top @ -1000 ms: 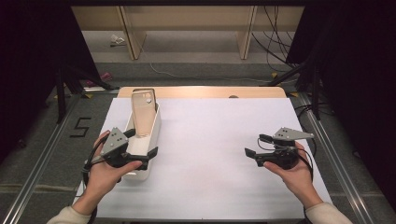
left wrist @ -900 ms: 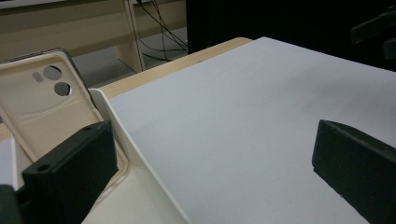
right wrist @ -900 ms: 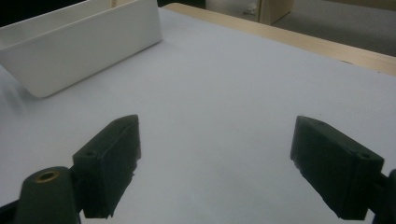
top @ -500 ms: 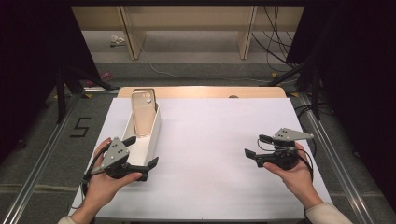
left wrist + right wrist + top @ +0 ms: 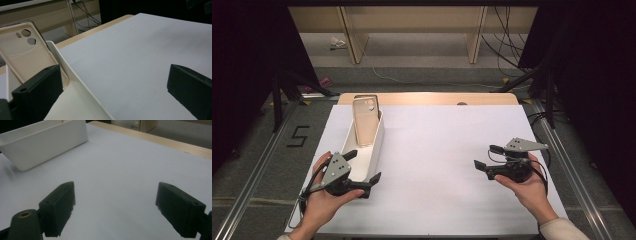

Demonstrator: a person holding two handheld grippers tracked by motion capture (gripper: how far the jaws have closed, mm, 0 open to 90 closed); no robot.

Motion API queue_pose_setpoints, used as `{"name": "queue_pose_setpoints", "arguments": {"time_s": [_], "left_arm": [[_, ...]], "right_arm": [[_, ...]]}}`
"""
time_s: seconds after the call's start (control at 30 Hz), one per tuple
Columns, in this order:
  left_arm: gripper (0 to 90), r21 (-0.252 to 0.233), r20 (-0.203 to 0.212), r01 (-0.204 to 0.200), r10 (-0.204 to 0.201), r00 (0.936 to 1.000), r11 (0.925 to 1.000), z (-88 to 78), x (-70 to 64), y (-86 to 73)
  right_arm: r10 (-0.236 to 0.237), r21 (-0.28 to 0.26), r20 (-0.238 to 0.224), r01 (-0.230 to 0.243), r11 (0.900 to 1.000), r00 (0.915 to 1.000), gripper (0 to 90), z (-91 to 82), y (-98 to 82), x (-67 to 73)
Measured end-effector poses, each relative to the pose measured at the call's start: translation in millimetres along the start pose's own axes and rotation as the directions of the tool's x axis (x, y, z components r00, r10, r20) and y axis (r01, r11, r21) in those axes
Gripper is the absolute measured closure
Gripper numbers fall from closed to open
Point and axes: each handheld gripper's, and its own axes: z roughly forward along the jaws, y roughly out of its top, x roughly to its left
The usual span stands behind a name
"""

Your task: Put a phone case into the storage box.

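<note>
Phone case point(image 5: 365, 120) propped upright in white tray point(image 5: 376, 145) near tabletop point(image 5: 452, 150) left edge, left gripper point(image 5: 363, 167) fingers spread wide at tray's near end, right gripper point(image 5: 486, 157) fingers wide apart near right edge

Both hands rest low, the left gripper point(image 5: 364, 165) and right gripper point(image 5: 486, 156) each spread wide.

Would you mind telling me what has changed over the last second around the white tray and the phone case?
The left gripper drew back toward the person along the white tray, jaws open, holding nothing. The phone case still leans upright at the tray's far end, and the right gripper stayed put, open, above the table.
</note>
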Motion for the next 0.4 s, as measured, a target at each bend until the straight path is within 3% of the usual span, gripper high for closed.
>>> {"name": "queue_pose_setpoints", "arguments": {"time_s": [0.4], "left_arm": [[0.0, 0.005, -0.002, -0.005, 0.005, 1.0, 1.0, 1.4, -2.4, -2.4]], "right_arm": [[0.009, 0.0, -0.004, -0.009, 1.0, 1.0, 16.6, 0.9, -0.6, 0.0]]}}
